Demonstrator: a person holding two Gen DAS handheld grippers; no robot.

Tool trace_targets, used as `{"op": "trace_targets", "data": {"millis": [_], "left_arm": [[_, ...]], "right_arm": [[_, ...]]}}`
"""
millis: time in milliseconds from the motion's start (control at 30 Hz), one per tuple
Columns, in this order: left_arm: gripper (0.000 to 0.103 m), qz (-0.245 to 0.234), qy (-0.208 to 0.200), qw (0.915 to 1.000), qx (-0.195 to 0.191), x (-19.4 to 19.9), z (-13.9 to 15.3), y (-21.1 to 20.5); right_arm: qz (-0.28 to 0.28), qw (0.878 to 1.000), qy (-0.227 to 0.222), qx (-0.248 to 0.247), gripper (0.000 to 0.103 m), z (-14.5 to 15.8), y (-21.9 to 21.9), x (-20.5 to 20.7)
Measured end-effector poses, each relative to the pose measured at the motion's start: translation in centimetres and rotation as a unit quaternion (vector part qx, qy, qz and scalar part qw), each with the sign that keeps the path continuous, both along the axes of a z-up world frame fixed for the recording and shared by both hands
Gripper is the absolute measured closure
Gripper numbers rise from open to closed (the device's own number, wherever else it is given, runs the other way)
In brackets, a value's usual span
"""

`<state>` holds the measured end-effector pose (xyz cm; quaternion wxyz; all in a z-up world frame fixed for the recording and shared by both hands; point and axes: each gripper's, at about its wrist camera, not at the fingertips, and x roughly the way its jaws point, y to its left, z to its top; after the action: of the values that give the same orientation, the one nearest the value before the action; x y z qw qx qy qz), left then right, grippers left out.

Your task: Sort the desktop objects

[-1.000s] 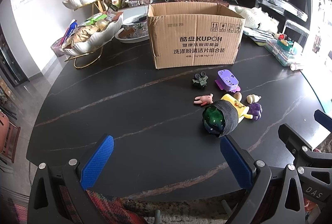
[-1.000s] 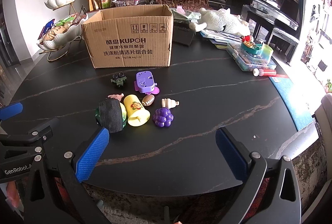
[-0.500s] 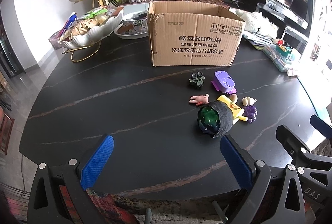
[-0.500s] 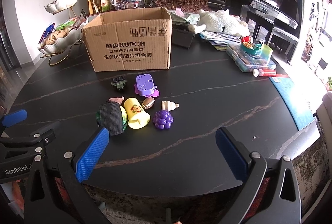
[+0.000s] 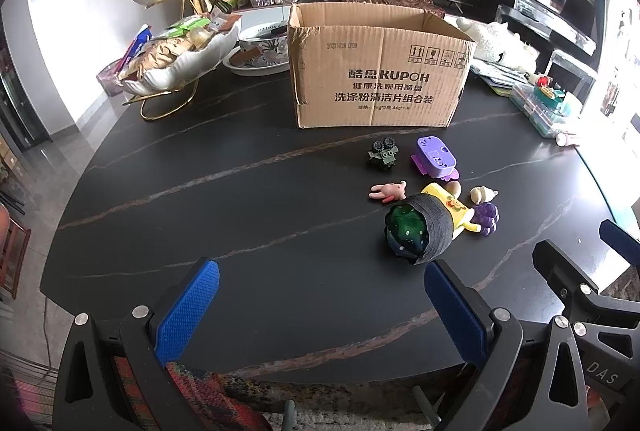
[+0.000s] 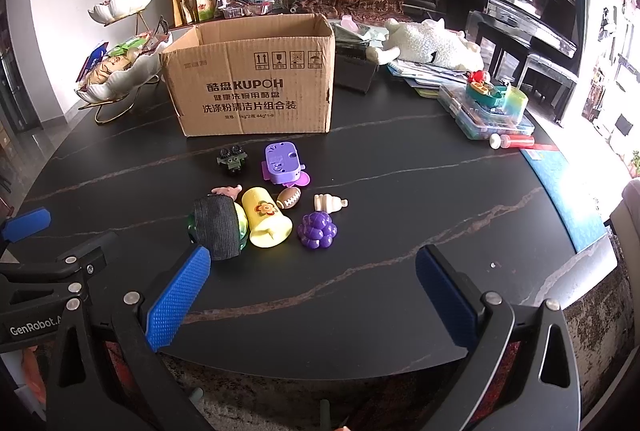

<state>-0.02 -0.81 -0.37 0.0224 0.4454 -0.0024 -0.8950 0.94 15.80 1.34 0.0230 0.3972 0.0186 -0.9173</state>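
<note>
Small toys lie in a cluster on the black table [image 6: 400,191]: a green ball wrapped in black band [image 6: 218,227] [image 5: 416,231], a yellow cup [image 6: 266,217], purple grapes [image 6: 317,230], a toy football [image 6: 289,197], a cream bottle [image 6: 330,202], a pink figure [image 6: 227,190], a purple block toy [image 6: 282,164] and a dark green toy car [image 6: 232,159] [image 5: 383,154]. An open cardboard box [image 6: 256,87] [image 5: 380,67] stands behind them. My left gripper [image 5: 320,305] and right gripper [image 6: 312,295] are both open and empty, over the table's near edge.
A white shell-shaped snack stand [image 5: 176,47] stands at the back left. A white plush toy [image 6: 432,43], books and a clear box of coloured items [image 6: 492,107] sit at the back right. A red-capped tube [image 6: 512,141] lies near them.
Both grippers have drawn back and risen a little from the table, so the toys and box look slightly farther away. Nothing on the table has moved.
</note>
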Motion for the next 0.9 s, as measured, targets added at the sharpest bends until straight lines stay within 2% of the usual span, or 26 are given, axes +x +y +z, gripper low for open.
{"op": "trace_targets", "data": {"millis": [567, 800, 900], "left_arm": [[0.002, -0.011, 0.011, 0.9998, 0.012, -0.3, -0.6, 0.1], [0.002, -0.015, 0.02, 0.9995, 0.018, -0.6, -1.1, 0.6], [0.002, -0.02, 0.019, 0.9995, 0.018, -0.8, -1.3, 0.9]], "right_arm": [[0.003, 1.0, -0.004, -0.01, 0.001, -0.5, 0.3, -0.2], [0.001, 1.0, 0.016, -0.004, 0.001, -0.8, 0.6, -0.3], [0.003, 1.0, 0.007, -0.011, 0.001, -1.1, 0.9, -0.6]]}}
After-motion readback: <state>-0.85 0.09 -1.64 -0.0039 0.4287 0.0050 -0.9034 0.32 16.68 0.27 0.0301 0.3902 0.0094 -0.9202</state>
